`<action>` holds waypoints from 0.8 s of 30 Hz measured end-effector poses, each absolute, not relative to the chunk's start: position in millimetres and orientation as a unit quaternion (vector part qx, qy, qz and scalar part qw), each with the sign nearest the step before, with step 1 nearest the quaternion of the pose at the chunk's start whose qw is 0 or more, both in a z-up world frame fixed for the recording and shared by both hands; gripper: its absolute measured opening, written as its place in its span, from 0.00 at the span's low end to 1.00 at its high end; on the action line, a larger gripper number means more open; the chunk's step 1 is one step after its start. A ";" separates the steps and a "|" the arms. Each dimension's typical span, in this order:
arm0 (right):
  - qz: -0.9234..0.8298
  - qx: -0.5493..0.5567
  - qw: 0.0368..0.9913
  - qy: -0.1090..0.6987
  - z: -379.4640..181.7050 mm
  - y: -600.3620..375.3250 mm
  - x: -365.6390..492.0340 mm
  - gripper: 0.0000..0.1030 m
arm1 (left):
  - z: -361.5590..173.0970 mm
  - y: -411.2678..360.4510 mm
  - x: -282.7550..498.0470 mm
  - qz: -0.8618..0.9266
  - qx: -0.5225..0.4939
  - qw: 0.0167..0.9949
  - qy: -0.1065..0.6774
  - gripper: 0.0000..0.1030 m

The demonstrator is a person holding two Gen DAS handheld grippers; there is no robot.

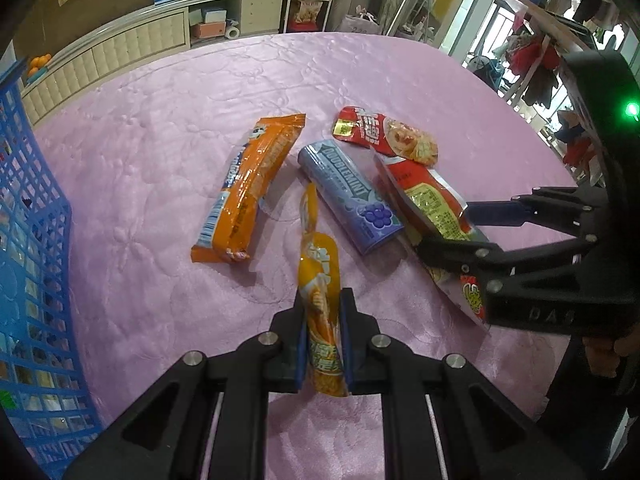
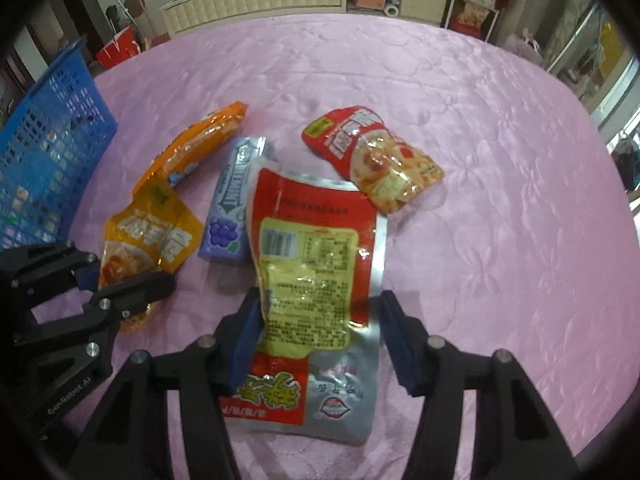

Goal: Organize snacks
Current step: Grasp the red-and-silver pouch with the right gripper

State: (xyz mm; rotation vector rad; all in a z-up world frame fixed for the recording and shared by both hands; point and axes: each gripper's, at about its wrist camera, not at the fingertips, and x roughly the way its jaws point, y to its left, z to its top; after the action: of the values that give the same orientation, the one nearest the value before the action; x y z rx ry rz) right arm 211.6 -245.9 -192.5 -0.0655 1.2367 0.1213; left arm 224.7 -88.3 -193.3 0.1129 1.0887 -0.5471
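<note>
Left wrist: the left tool [image 1: 323, 344] clamps a yellow pouch [image 1: 320, 280], long axis pointing away, over the pink table [image 1: 160, 160]. The blue basket [image 1: 32, 240] stands left, contents unclear.

Right wrist: the right tool [image 2: 320, 336] straddles a red-silver packet [image 2: 316, 280] lying lengthwise; whether it grips, I cannot tell.

We see the gum box [image 2: 229, 204] mid-table [image 2: 480, 160]: long wrapper [image 2: 192, 148] and basket [image 2: 48, 152] left, two pouches [image 2: 376, 156] [image 2: 312, 264] right.
</note>
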 end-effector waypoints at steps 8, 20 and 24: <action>0.043 -0.029 0.821 0.568 -189.9 -236.3 201.9 0.57 | -191.3 -93.5 222.6 -0.250 0.054 0.821 0.510 0.11; 0.072 0.005 0.825 0.560 -189.8 -247.0 185.3 0.55 | -188.2 -106.7 222.1 -0.234 0.067 0.821 0.517 0.11; 0.099 0.010 0.832 0.546 -170.0 -245.2 178.4 0.39 | -181.4 -104.2 221.5 -0.233 0.058 0.825 0.512 0.11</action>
State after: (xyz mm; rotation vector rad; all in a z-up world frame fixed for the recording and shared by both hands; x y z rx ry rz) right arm 178.4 -245.2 -170.0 0.0204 1.1586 0.2095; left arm 221.5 -104.2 -181.4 0.1233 1.0882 -0.4948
